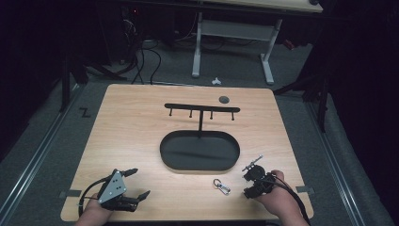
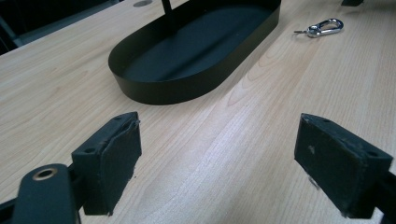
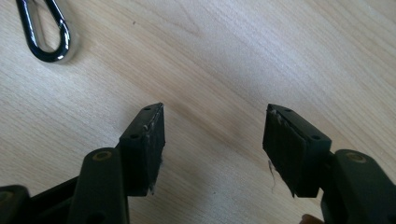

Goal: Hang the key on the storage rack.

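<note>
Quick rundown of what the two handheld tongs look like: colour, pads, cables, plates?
Both tongs are black with two blocky jaws faced in dark, slightly frayed pads, and brass-coloured pivot rings. The left tongs carry a grey three-cornered plate with small holes and a looping black cable. The right tongs trail a black cable along the bare forearm. No sleeves visible.

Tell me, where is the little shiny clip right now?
In the high view the shiny clip lies flat on the wooden table, just left of the right gripper and below the black oval tray, nearer its right end.
</note>
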{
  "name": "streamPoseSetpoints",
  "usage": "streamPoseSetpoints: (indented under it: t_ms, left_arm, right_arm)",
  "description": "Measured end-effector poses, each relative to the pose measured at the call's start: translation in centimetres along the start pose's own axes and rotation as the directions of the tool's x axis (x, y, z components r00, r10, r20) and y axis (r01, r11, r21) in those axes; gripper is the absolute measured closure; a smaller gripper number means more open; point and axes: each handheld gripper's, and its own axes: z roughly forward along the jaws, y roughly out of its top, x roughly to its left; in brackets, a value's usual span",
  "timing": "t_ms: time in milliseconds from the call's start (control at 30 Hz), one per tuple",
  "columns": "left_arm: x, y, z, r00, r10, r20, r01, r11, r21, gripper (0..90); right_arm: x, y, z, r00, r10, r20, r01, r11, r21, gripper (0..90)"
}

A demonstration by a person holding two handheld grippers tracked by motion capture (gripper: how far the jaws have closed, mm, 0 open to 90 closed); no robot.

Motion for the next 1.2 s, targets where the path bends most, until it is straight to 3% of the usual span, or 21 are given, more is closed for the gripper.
streamPoseSetpoints:
  t_ms: [100,267,433,600,633,800,900,1200]
  left_arm:
    - [0.0,0.0,0.0,1.0000,0.000,0.001,0.000,1.0000,-0.002,15.2]
    - [-0.1,0.0,0.2,0.9999,0.006,0.012,-0.006,0.9999,0.008,15.2]
    - [-0.2,0.0,0.2,0.9998,0.009,0.019,-0.009,0.9999,0.011,15.3]
    - [-0.1,0.0,0.2,0.9998,0.006,0.021,-0.006,0.9999,0.009,15.2]
    - [-0.1,0.0,0.2,0.9997,0.006,0.022,-0.007,0.9999,0.009,15.2]
    - [-0.1,0.0,0.2,0.9995,0.004,0.030,-0.005,0.9999,0.012,15.2]
    - [-0.1,0.0,0.2,0.9995,0.004,0.032,-0.004,0.9999,0.015,15.2]
    - [-0.1,0.0,0.3,0.9993,0.005,0.036,-0.006,0.9998,0.019,15.2]
  right_arm:
    - [0.1,0.3,-0.2,0.9999,0.010,-0.002,-0.010,0.9999,0.001,35.2]
    - [0.9,1.3,-0.7,0.9974,0.022,-0.069,-0.022,0.9997,-0.008,22.2]
    - [1.7,2.3,-0.7,0.9937,0.001,-0.112,-0.004,0.9994,-0.034,22.5]
    - [2.6,3.1,-0.4,0.9920,-0.051,-0.115,0.049,0.9985,-0.023,27.7]
    - [3.0,3.5,-0.3,0.9892,-0.072,-0.127,0.070,0.9973,-0.022,33.9]
    - [3.9,4.5,0.1,0.9796,-0.114,-0.165,0.112,0.9935,-0.020,48.6]
    - [4.5,5.0,0.2,0.9765,-0.098,-0.192,0.098,0.9951,-0.008,55.2]
    - [5.1,5.7,0.3,0.9726,-0.106,-0.207,0.110,0.9939,0.008,62.0]
